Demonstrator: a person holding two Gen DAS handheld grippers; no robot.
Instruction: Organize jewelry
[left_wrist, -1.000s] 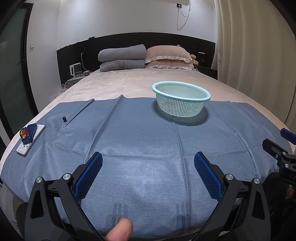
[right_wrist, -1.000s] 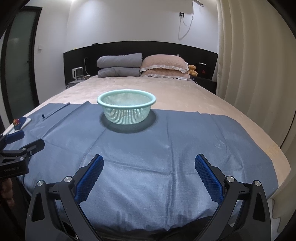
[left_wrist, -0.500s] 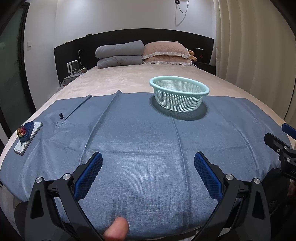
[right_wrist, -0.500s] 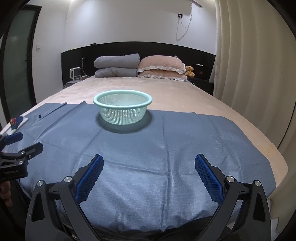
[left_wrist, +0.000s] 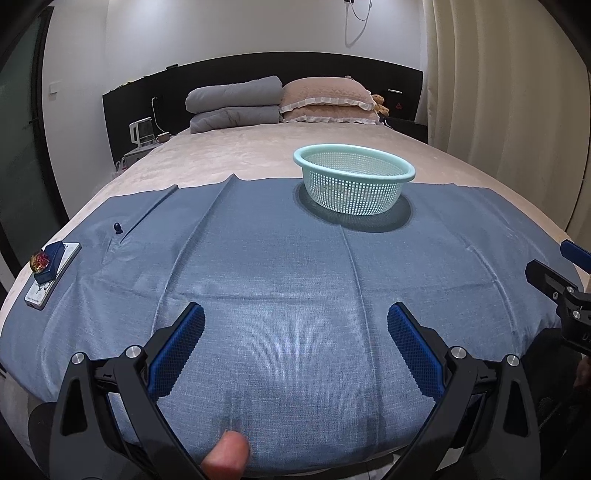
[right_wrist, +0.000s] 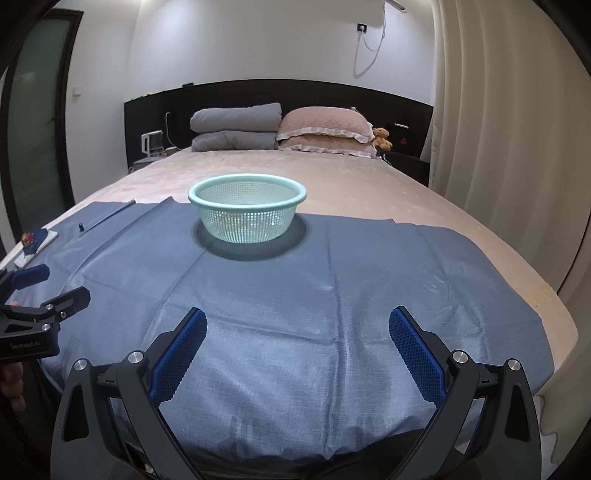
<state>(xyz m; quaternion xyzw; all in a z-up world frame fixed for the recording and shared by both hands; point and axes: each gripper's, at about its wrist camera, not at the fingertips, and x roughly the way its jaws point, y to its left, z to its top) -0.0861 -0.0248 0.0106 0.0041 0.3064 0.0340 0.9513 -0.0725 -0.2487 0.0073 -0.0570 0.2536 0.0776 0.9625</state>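
Two grippers hung over the near edge of the bed. The left gripper (left_wrist: 295, 321) had its blue pads spread wide with nothing between them, and the right gripper (right_wrist: 297, 325) was spread the same way, also empty. One fingertip (left_wrist: 225, 454) showed at the bottom of the left view. Beneath both lay one blue cloth (left_wrist: 295, 266) across the foot of the bed (left_wrist: 240, 155).

Near the cloth's left edge sat one small blue box (left_wrist: 50, 258) with a red, glittering piece on top, resting on a flat white card (left_wrist: 51, 275). Just beyond it stood one tiny dark blue piece (left_wrist: 117, 227), apart from the box. At the cloth's far edge, right of the middle, stood one mint-green basket (left_wrist: 354, 184); its contents could not be made out.

At the headboard lay two grey folded quilts (left_wrist: 232, 103), two pink pillows (left_wrist: 327, 99) and one small teddy bear (right_wrist: 382, 138).

Against the frames a second before, both views had dipped slightly and drawn a little closer; nothing on the cloth had shifted.
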